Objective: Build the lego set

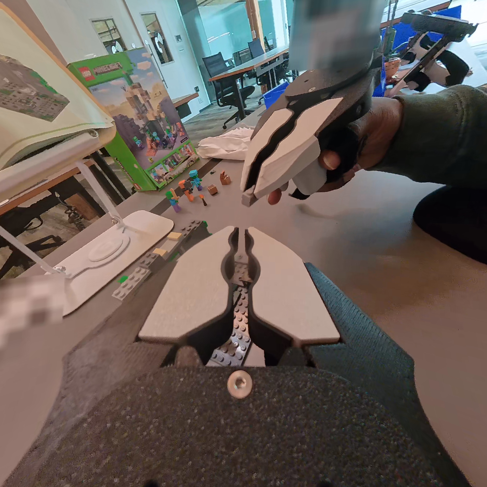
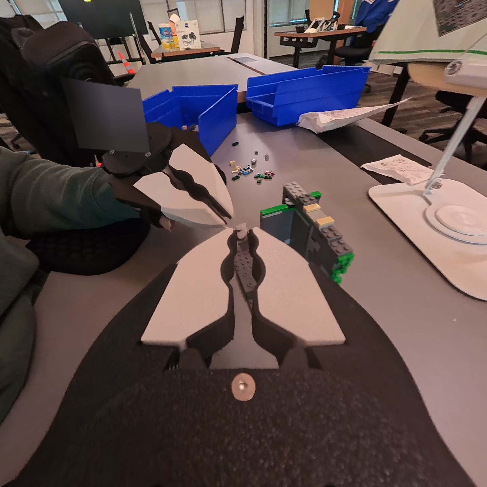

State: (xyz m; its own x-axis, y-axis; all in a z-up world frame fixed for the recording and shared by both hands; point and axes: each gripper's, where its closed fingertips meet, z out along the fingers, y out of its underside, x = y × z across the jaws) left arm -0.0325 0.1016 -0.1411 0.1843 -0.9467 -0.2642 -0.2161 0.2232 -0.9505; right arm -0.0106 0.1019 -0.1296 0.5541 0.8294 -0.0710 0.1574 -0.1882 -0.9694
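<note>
1. Tongs on the right [image 2: 241, 232] are clamped on a small grey brick [image 2: 241, 228], carried tip-first so it can be pressed down.
2. Left tongs [image 1: 241, 230] look nearly shut above the dark studded plate [image 1: 241, 316]; whether they grip it, I cannot tell.
3. Half-built wall [image 2: 311, 232] stands on the desk [image 2: 382, 342] just beside, within reach.

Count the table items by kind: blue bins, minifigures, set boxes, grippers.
blue bins: 2
minifigures: 3
set box: 1
grippers: 2, the left gripper and the right gripper, which is shut on a small grey brick
Total: 8
</note>
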